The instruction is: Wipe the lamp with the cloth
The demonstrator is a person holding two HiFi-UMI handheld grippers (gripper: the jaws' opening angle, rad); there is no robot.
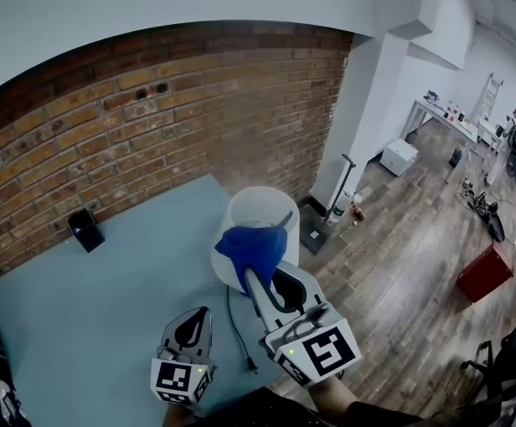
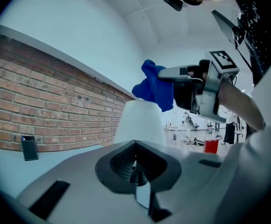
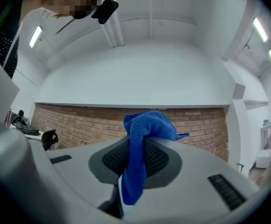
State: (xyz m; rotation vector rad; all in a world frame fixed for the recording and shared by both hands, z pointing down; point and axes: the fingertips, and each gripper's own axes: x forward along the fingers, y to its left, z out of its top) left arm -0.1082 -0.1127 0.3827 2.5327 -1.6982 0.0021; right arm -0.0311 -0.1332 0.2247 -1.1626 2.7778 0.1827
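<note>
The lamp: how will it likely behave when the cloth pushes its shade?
The lamp looks tall under a wide white shade, so a push up high could tip it. It may slide on the smooth table. The cloth droops limply from the right gripper, so contact should be soft.

One lamp (image 1: 260,205) is being shown, standing on one pale blue table (image 1: 107,310). One cloth (image 1: 253,245), blue, is being seen over the lamp's near side. Two grippers are being counted on the near side of the lamp: the right gripper (image 1: 258,272) and the left gripper (image 1: 195,317). One small black box (image 1: 85,229) is being seen left of the lamp, and one black cord (image 1: 237,327) just below it. One red box (image 1: 485,274) and one white cabinet (image 1: 399,157) are being counted on the floor right of the lamp.
</note>
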